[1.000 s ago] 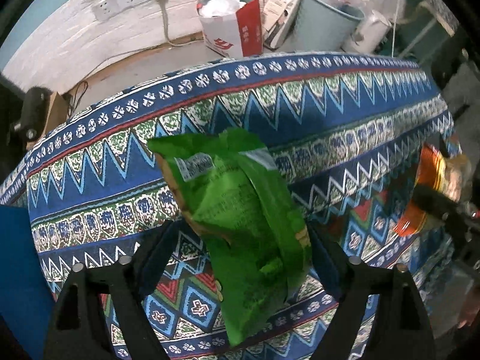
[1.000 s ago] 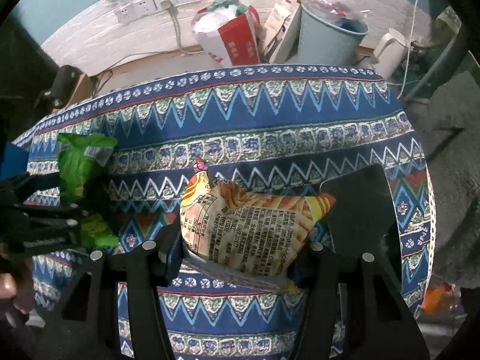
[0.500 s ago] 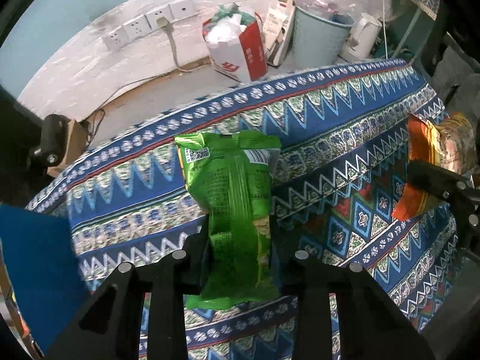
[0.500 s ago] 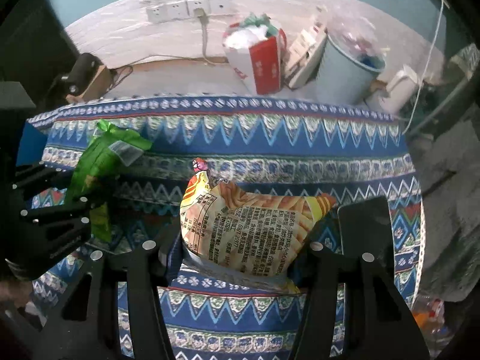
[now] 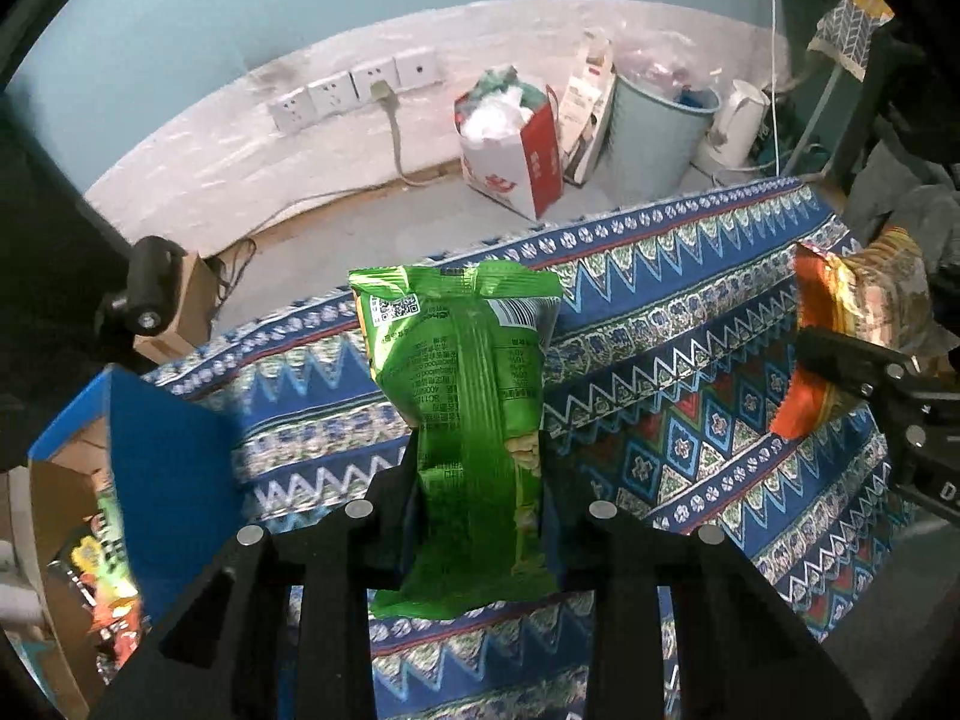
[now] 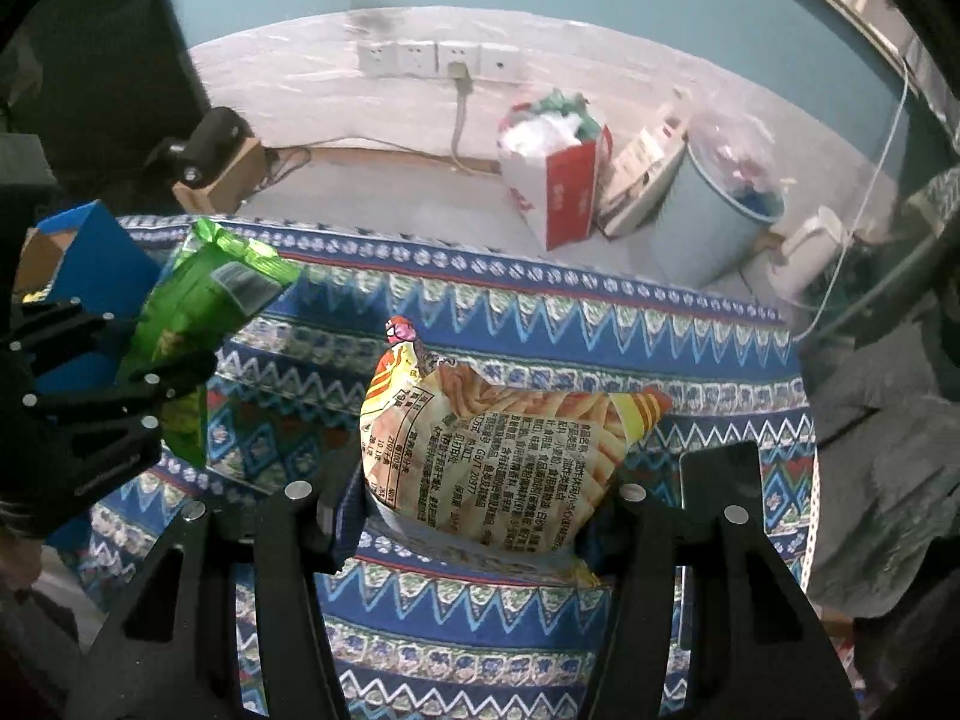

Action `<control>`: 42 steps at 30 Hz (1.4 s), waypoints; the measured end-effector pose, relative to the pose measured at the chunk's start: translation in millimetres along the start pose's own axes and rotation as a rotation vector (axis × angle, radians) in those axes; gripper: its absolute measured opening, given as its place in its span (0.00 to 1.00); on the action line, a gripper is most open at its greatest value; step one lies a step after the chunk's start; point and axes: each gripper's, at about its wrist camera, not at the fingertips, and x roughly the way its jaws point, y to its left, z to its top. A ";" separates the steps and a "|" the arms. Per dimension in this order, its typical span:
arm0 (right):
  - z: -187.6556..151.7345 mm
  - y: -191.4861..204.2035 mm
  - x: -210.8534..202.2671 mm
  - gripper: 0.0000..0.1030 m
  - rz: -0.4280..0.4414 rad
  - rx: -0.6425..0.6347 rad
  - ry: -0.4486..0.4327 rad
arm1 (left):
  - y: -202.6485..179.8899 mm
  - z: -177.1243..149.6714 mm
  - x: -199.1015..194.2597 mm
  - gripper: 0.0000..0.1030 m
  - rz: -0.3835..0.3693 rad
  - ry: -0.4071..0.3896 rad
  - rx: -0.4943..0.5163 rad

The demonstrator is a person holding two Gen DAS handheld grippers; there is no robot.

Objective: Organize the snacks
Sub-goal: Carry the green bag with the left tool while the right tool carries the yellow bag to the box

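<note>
A green snack bag (image 5: pixel 465 396) hangs upright above the patterned cloth, pinched low down by my left gripper (image 5: pixel 477 480), which is shut on it. The same green snack bag (image 6: pixel 198 312) shows at the left of the right wrist view in the left gripper (image 6: pixel 144 384). My right gripper (image 6: pixel 474 504) is shut on a yellow-orange snack bag (image 6: pixel 498 450) lying crosswise between its fingers. That yellow-orange snack bag (image 5: pixel 858 312) appears at the right edge of the left wrist view.
A blue-sided cardboard box (image 5: pixel 156 468) with several snack packs (image 5: pixel 102 570) inside stands at the table's left. The patterned tablecloth (image 6: pixel 540 324) covers the table. Behind it on the floor are a red-white bag (image 5: pixel 516 156), a pale blue bin (image 5: pixel 654 138) and a white kettle (image 5: pixel 735 126).
The left gripper closed on the green bag and lifted it off the cloth. The right gripper rose with the yellow-orange bag. Both views now show more of the floor and wall.
</note>
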 end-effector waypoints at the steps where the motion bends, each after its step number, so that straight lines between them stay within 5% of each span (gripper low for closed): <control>1: 1.0 3.2 -3.8 0.53 0.004 -0.005 -0.007 | 3.6 -0.9 -6.2 0.31 0.000 -0.008 -0.006; 19: 12.9 73.1 -58.1 0.53 0.070 -0.120 -0.104 | 50.1 -39.3 -90.5 0.31 0.032 -0.118 -0.050; 42: 38.9 197.2 -64.1 0.53 0.177 -0.270 -0.121 | 163.8 -102.2 -132.4 0.31 0.104 -0.161 -0.245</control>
